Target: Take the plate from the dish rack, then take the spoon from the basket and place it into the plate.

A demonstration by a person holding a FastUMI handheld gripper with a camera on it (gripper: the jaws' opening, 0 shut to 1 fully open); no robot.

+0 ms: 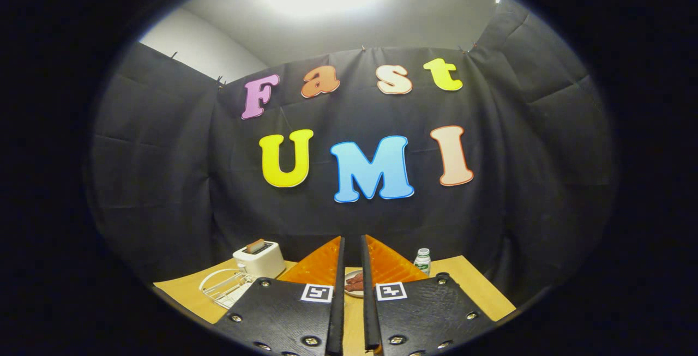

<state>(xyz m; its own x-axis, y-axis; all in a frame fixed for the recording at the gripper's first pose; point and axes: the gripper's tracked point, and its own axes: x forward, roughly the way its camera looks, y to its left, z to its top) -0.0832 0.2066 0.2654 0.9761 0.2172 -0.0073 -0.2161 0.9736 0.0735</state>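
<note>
Currently I hold the tongs (352,252) nearly closed, a narrow gap between the fingers, gripping nothing. Through that gap, on the bench (480,285), sits one plate (353,285) carrying brownish pieces. One white wire dish rack (226,285) lies to the left, beside one white toaster (259,259) loaded with one slice. One small bottle (422,261) stands right. Black cloth walls the booth.

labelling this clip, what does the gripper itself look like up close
The gripper has two wedge-shaped fingers tapering forward, with a narrow gap between them. Each sits on a black textured plate fixed with metal screws and carries a square black-and-white marker.
</note>
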